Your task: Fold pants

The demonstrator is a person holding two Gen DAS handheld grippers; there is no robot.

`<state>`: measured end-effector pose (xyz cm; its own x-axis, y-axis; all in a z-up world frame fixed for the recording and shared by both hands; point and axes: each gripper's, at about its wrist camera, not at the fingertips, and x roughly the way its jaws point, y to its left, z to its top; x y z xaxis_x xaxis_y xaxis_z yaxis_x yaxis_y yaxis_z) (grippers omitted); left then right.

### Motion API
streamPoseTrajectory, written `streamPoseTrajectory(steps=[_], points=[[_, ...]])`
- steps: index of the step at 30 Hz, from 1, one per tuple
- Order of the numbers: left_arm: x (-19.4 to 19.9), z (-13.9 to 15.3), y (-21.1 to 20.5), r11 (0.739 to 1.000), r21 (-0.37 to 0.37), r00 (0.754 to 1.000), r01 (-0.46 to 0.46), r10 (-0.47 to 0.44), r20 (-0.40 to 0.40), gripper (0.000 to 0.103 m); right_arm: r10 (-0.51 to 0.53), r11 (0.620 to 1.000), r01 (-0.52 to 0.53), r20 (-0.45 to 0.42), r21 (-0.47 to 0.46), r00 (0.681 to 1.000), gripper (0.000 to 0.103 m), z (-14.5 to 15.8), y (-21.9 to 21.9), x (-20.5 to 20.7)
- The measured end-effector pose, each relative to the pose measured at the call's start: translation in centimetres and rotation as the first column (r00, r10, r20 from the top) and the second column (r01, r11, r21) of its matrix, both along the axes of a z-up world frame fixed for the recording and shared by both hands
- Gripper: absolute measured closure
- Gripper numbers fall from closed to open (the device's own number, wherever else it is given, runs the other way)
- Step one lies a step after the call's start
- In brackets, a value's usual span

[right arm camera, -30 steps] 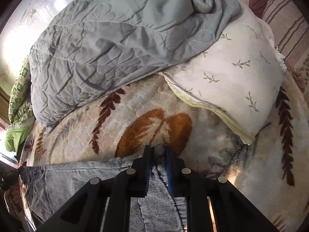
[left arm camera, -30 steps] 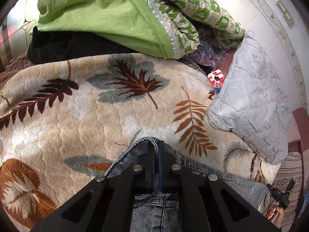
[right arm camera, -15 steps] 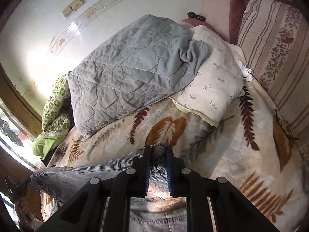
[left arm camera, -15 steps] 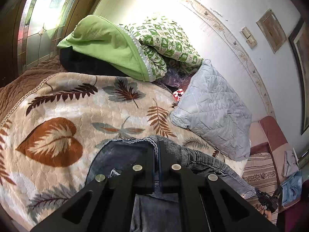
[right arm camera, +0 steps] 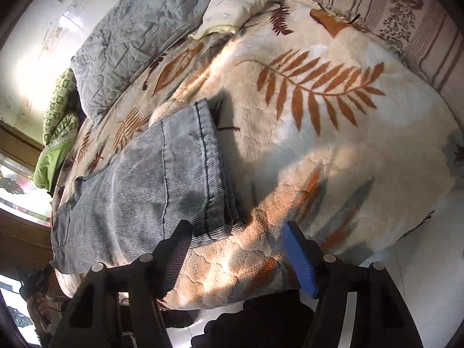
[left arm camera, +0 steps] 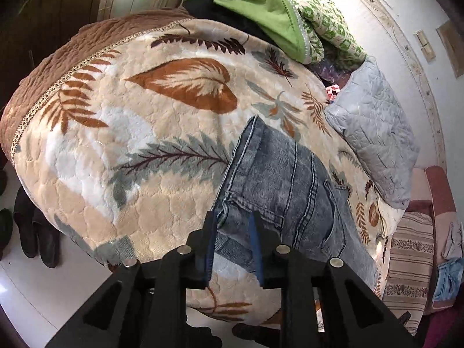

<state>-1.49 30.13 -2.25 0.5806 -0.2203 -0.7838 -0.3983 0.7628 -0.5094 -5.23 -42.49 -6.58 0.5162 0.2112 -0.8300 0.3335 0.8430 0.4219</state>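
Note:
Grey-blue jeans (left arm camera: 287,191) lie folded on the leaf-patterned blanket (left arm camera: 150,133) on the bed. My left gripper (left arm camera: 233,220) is open, its fingers just at the near edge of the jeans' waistband end, holding nothing. In the right wrist view the jeans (right arm camera: 150,185) lie folded with the hem end nearest. My right gripper (right arm camera: 236,229) is wide open just past that near edge, above the blanket (right arm camera: 319,133), holding nothing.
A grey quilted pillow (left arm camera: 374,133) and green bedding (left arm camera: 261,11) sit at the far side of the bed. A cream pillow (right arm camera: 237,5) and striped sofa (right arm camera: 406,20) lie beyond. Dark shoes (left arm camera: 34,232) stand on the white floor by the bed edge.
Both grippers were shut on the jeans; they have laid them down folded, opened, and pulled back toward the bed's near edge.

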Motion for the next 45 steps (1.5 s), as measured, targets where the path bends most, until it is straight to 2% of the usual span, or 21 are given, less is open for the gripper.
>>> streamPoseTrajectory(steps=[2,7,12,15,17,18,20,21,22,23,27,30,33,35,36,37,39,40,41,43,45], points=[[-0.2,2.4,-0.6,0.999,0.049,0.998,-0.016,0.013,0.062,0.058,-0.028,1.000,0.028,0.039,0.000,0.999,0.034,1.4,-0.6,-0.5],[1.6,5.5,-6.0,0.985,0.124,0.978,0.121,-0.140,0.157,0.047,-0.007,0.999,0.003,0.117,0.033,0.993,0.034,4.7,-0.7,1.5],[5.1,1.2,-11.6,0.941,0.228,0.964,0.248,-0.264,0.042,0.047,0.038,0.999,-0.041,0.078,0.035,0.996,0.034,3.8,0.0,7.6],[6.1,-2.8,-12.6,0.921,0.293,0.966,0.257,-0.249,-0.065,0.047,0.036,0.999,-0.037,0.017,0.010,0.999,0.034,2.0,-0.5,11.6],[6.1,-4.3,-12.4,0.919,0.307,0.969,0.248,-0.235,-0.082,0.047,0.050,0.999,-0.050,-0.024,0.009,0.998,0.035,0.6,-0.8,13.7],[6.0,-4.5,-12.4,0.916,0.317,0.969,0.246,-0.237,-0.069,0.047,0.066,0.998,-0.066,-0.041,0.008,0.997,0.038,0.0,-0.7,14.4],[5.9,-4.4,-12.6,0.906,0.336,0.966,0.258,-0.247,-0.074,0.046,0.120,0.993,-0.120,-0.064,-0.003,0.991,0.074,-0.8,0.0,15.5],[5.9,-4.3,-12.7,0.905,0.337,0.966,0.259,-0.249,-0.075,0.046,0.130,0.990,-0.134,-0.072,-0.043,0.989,0.079,-0.8,0.4,15.7],[5.9,-4.3,-12.7,0.907,0.333,0.966,0.259,-0.248,-0.075,0.046,0.133,0.986,-0.139,-0.065,-0.097,0.989,0.091,-0.5,0.8,15.8],[5.9,-4.3,-12.6,0.908,0.329,0.966,0.259,-0.249,-0.074,0.046,0.134,0.983,-0.139,-0.049,-0.117,0.990,0.097,0.0,0.9,15.8],[6.0,-3.8,-12.6,0.920,0.314,0.972,0.235,-0.226,-0.066,0.046,0.108,0.963,-0.098,0.025,-0.252,0.994,0.099,2.7,1.6,15.0],[5.5,-1.8,-12.9,0.936,0.299,0.979,0.188,-0.202,0.016,0.046,0.085,0.943,-0.089,-0.024,-0.319,0.996,0.099,1.3,1.2,15.2],[5.3,-0.3,-14.7,0.905,0.366,0.963,0.218,-0.261,0.072,0.039,0.026,0.967,-0.035,-0.039,-0.253,0.999,0.097,0.2,-0.6,14.5],[6.5,-1.9,-15.5,0.863,0.440,0.963,0.249,-0.268,-0.020,0.032,0.018,0.969,-0.012,0.025,-0.246,1.000,0.095,1.8,-0.3,13.5],[7.6,-3.9,-15.4,0.853,0.440,0.960,0.280,-0.254,-0.119,0.032,0.039,0.965,-0.025,0.052,-0.259,0.998,0.095,3.0,0.5,13.4],[8.1,-5.1,-15.1,0.860,0.424,0.958,0.284,-0.240,-0.154,0.030,0.072,0.964,-0.047,0.085,-0.262,0.994,0.092,4.4,1.7,13.4],[7.4,-3.7,-15.2,0.864,0.447,0.973,0.230,-0.212,-0.092,0.030,0.158,0.963,-0.122,0.139,-0.239,0.978,0.064,6.9,4.8,13.8],[7.1,-2.8,-15.3,0.875,0.439,0.978,0.205,-0.203,-0.052,0.030,0.214,0.961,-0.181,0.149,-0.210,0.965,0.026,7.6,6.7,14.3],[6.7,-1.8,-15.3,0.885,0.428,0.979,0.182,-0.205,0.007,0.030,0.271,0.953,-0.241,0.162,-0.182,0.949,0.017,8.1,9.0,14.7],[6.4,-0.6,-15.7,0.880,0.446,0.972,0.162,-0.221,0.083,0.029,0.411,0.909,-0.382,0.199,-0.167,0.890,0.017,8.7,14.6,15.7],[7.0,-1.7,-15.8,0.870,0.455,0.971,0.187,-0.234,0.048,0.028,0.533,0.846,-0.514,0.201,-0.142,0.822,0.019,9.0,20.1,17.4]])
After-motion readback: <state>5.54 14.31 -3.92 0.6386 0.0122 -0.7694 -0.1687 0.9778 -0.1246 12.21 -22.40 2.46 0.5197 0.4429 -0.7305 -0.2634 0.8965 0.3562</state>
